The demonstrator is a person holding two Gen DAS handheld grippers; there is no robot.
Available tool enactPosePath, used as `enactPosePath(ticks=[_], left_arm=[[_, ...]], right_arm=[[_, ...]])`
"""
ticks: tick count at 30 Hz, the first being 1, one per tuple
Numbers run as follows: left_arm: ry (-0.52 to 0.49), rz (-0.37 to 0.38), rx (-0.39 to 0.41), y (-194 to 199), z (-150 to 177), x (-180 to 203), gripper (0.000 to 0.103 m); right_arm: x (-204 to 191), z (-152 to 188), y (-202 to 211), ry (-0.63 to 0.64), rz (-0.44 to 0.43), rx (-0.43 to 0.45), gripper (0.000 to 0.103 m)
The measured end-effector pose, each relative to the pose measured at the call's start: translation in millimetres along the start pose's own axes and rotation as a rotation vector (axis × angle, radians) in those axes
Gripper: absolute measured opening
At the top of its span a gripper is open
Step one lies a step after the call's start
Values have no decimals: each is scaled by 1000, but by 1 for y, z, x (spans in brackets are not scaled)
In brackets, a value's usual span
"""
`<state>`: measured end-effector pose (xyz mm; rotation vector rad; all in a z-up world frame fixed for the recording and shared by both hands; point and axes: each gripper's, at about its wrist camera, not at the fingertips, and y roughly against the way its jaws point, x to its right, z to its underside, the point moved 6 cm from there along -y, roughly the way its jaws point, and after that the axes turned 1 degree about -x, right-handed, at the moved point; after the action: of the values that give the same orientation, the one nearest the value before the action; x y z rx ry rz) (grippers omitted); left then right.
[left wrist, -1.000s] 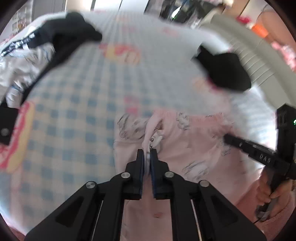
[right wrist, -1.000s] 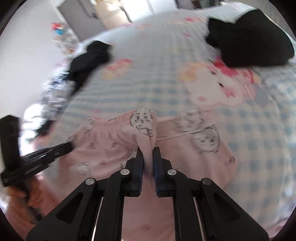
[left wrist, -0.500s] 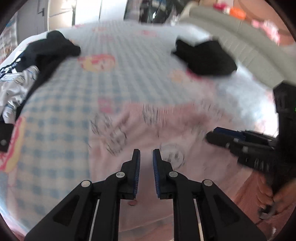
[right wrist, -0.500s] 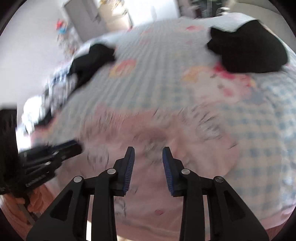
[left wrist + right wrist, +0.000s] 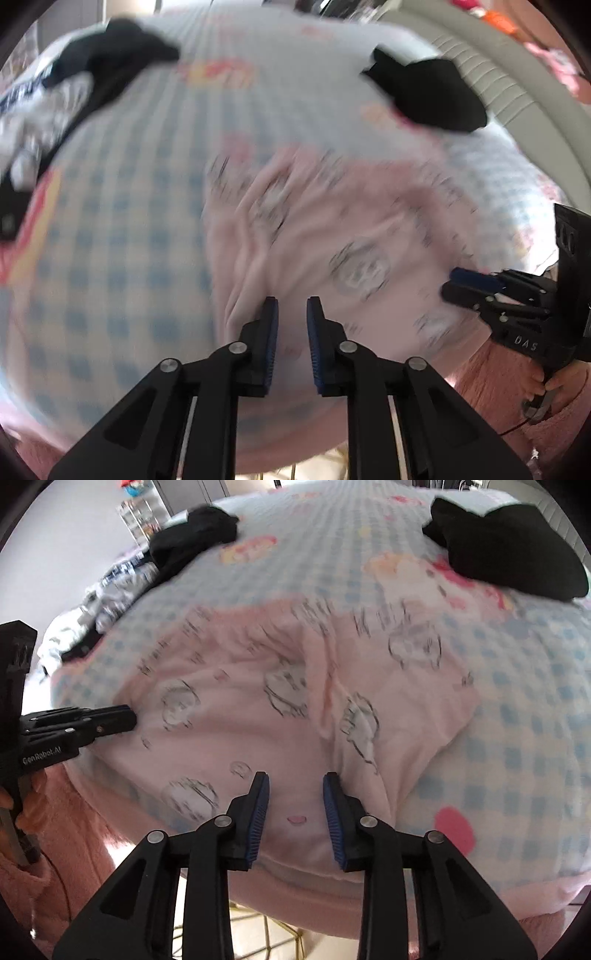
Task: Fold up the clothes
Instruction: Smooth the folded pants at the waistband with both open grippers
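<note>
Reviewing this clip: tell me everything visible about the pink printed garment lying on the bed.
The pink garment is pale pink, soft-looking fabric printed with sketchy grey-outlined cartoon figures and small pink hearts. It lies spread, somewhat wrinkled, on the blue-checked bedspread at the bed's near edge, with a raised crease running down its middle. Nothing grips it: the left gripper and right gripper both hover over it with jaws apart and nothing between the pads. Its exact type cannot be told.
</note>
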<state>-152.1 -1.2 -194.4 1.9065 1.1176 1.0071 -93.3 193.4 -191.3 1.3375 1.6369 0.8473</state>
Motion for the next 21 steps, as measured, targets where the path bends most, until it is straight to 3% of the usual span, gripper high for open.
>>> enactPosePath(ticks=[3, 9, 13, 18, 21], left_arm=[[-8, 11, 46, -3, -23, 13, 22], [75, 31, 121, -32, -58, 8, 34], [158, 20, 142, -59, -57, -13, 34], [191, -10, 200, -58, -56, -21, 35], [184, -45, 229, -36, -55, -17, 35]], right_arm=[[-7, -32, 12, -25, -48, 93, 31], [-12, -78, -24, -39, -27, 108, 32], [-1, -78, -61, -107, -46, 125, 31], [11, -74, -52, -206, -111, 231, 22], [24, -73, -41, -286, -130, 259, 18]])
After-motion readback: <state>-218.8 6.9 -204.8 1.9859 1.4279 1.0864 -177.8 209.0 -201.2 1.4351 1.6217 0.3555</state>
